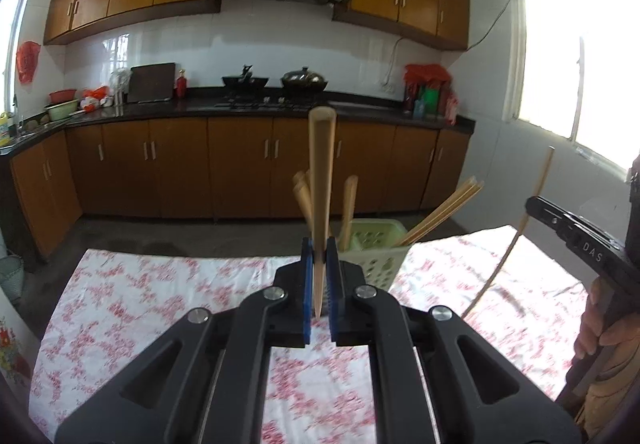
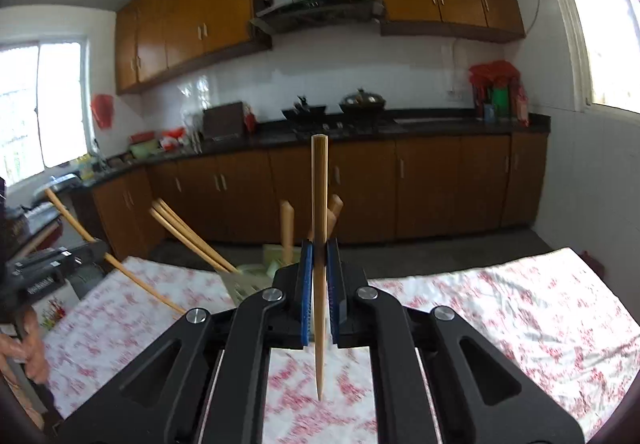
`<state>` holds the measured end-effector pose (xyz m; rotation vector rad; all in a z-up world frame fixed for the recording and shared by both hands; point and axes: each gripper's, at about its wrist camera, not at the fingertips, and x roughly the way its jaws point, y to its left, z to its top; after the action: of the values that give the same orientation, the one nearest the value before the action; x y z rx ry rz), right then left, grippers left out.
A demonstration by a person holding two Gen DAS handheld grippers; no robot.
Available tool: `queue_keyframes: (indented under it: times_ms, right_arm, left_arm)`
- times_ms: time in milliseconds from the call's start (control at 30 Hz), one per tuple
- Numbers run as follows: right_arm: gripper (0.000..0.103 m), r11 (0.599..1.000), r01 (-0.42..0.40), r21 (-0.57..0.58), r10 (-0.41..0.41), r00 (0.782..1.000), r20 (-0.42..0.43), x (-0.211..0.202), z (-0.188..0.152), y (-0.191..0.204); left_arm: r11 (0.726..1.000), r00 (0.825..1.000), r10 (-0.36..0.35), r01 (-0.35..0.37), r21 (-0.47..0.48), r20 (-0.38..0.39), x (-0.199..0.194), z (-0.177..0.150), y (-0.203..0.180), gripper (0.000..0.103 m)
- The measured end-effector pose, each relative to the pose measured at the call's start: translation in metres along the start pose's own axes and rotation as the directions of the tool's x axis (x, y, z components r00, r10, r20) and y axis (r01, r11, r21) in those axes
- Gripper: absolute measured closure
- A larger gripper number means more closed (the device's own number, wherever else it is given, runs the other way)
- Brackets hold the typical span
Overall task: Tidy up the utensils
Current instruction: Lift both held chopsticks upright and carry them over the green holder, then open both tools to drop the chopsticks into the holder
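- Left gripper [image 1: 320,256]: blue pads clamped on a tapered bamboo chopstick [image 1: 322,180], upright, thin tip down above the floral tablecloth [image 1: 160,284].
- Pale green perforated plastic utensil holder [image 1: 376,252] just behind, chopsticks already inside (leaning).
- Right gripper [image 2: 319,264]: pinching a second bamboo chopstick [image 2: 319,204]. Narrow grip; either stick could pivot or snag on the leaning ones.

A holder [image 1: 374,256] with chopsticks [image 1: 440,212] in it stands on the table [image 1: 160,284], counter [image 1: 160,110] behind.
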<state>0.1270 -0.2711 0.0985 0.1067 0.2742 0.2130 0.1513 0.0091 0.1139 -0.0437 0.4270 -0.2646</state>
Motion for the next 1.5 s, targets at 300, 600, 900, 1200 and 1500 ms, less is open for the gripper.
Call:
queue_keyframes:
  times_ms: [300,600,900,1200,1500]
  right_arm:
    - [0.095,0.999,-0.047,0.004,0.045,0.973,0.224,-0.008,0.047,0.021]
    - [0.095,1.0,0.011,0.001,-0.011,0.96,0.28,0.047,0.038,0.023]
    - [0.095,0.999,0.024,0.035,-0.03,0.985,0.169,0.078,0.013,0.015]
    - [0.068,0.997,0.017,0.075,-0.027,0.99,0.138,0.048,0.022,-0.001]
    - [0.003,0.996,0.087,0.011,-0.087,0.993,0.078,-0.011,-0.006,0.006]
  left_arm:
    - [0.999,0.987,-0.05,0.05,0.002,0.15,-0.007,0.051,-0.036,0.095]
    - [1.0,0.98,-0.014,0.017,-0.011,0.199,0.043,0.064,-0.037,0.095]
    - [0.999,0.983,-0.009,0.018,-0.046,0.182,0.086,0.038,-0.023,0.095]
    - [0.998,0.983,0.002,0.011,-0.069,0.185,0.079,0.041,-0.013,0.074]
    - [0.996,0.981,0.071,-0.059,-0.072,0.182,0.002,0.006,0.004,0.012]
